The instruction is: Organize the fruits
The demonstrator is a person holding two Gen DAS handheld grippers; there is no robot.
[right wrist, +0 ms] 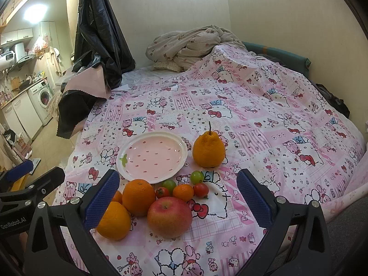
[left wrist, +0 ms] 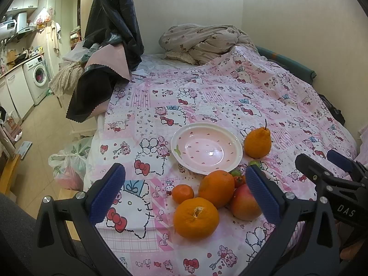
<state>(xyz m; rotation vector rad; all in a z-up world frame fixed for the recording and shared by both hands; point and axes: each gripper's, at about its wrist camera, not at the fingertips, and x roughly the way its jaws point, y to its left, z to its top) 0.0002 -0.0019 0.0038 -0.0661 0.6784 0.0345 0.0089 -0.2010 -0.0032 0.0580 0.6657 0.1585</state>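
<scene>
A bed is covered with a pink cartoon-print sheet, and the fruit is laid out on its near part.

A pink plate with small red spots is seen at the middle, holding nothing. A stemmed, pear-shaped orange fruit stands upright just right of the plate, apart from it.

Nearer than the plate a cluster is gathered:
- a red apple, nearest in the right wrist view;
- a large orange left of the apple, close against it;
- another orange at the near left, partly hidden by a blue pad;
- a small mandarin behind the apple;
- two green tomatoes and two red ones around the mandarin.

The left tongs are held wide apart above the cluster, nothing between the pads. The right tongs are likewise spread wide and hold nothing.

A crumpled blanket lies at the far end of the bed. A black cover hangs at the far left. A washing machine is visible beyond, at the far left.
</scene>
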